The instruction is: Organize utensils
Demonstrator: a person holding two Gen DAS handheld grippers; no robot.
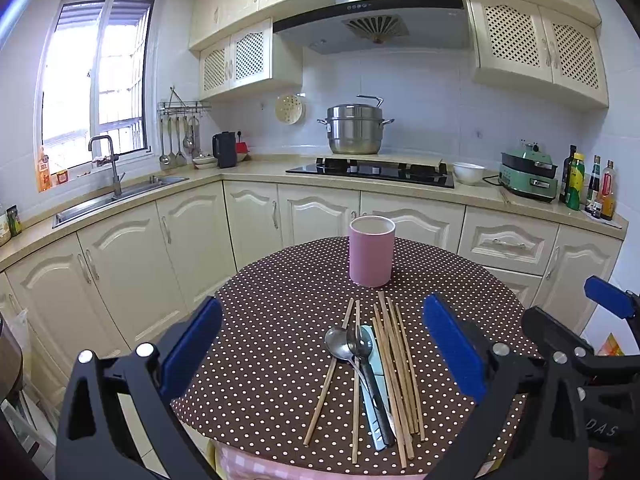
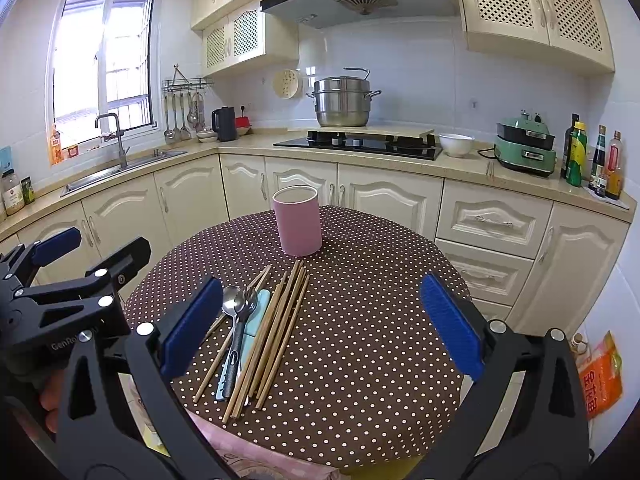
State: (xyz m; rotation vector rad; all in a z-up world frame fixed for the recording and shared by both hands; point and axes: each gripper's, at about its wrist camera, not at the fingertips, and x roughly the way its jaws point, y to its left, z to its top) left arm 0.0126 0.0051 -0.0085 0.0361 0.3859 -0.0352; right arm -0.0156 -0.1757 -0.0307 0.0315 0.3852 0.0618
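A pink cylindrical holder (image 1: 371, 250) (image 2: 297, 221) stands upright and empty at the far side of a round table with a brown polka-dot cloth (image 1: 280, 320) (image 2: 372, 320). In front of it lies a pile of utensils: several wooden chopsticks (image 1: 396, 364) (image 2: 276, 328), metal spoons (image 1: 339, 345) (image 2: 231, 302), a dark-handled utensil (image 1: 376, 396) (image 2: 236, 348) and a light blue one (image 1: 374, 360) (image 2: 256, 316). My left gripper (image 1: 322, 350) is open and empty above the pile. My right gripper (image 2: 320, 326) is open and empty, just right of the pile.
The right gripper shows at the right edge of the left wrist view (image 1: 592, 344); the left gripper shows at the left of the right wrist view (image 2: 72, 280). Cream cabinets, a sink (image 2: 120, 168), a stove with a steel pot (image 2: 342, 100) and bottles (image 2: 592, 160) ring the table.
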